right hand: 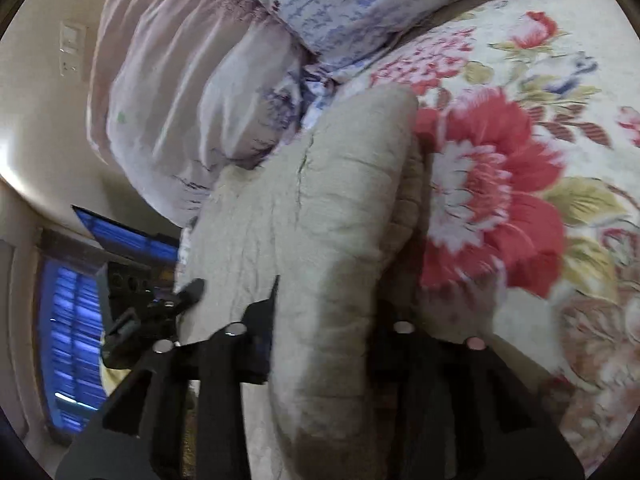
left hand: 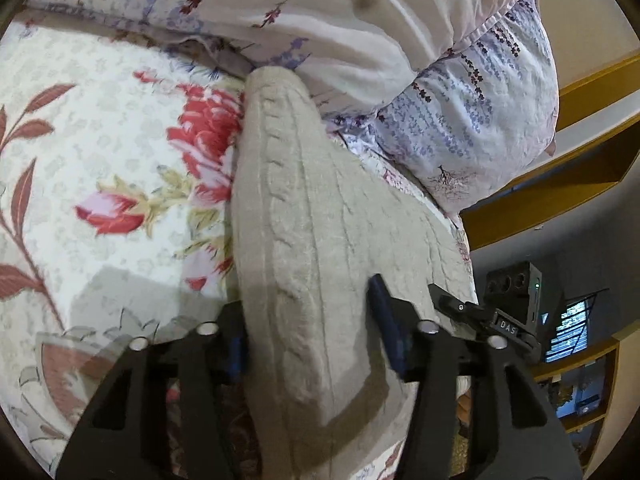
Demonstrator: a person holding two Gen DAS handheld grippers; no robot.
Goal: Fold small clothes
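Observation:
A beige cable-knit garment [left hand: 304,216] lies in a folded bundle on the floral bedspread [left hand: 80,140], reaching toward the pillows. My left gripper [left hand: 312,328] has its jaws around the near end of the knit, with a thick fold between the fingers. The same knit [right hand: 320,216] shows in the right wrist view. My right gripper [right hand: 324,340] also holds a thick fold of it between its fingers. The other gripper's body shows at the edge of each view [left hand: 516,312] [right hand: 136,312].
Lavender floral pillows [left hand: 472,120] [right hand: 192,92] are piled at the head of the bed, just beyond the knit. The bed edge and a wooden shelf [left hand: 576,184] lie to one side. A window with blinds [right hand: 72,320] and a wall switch [right hand: 72,48] show past the bed.

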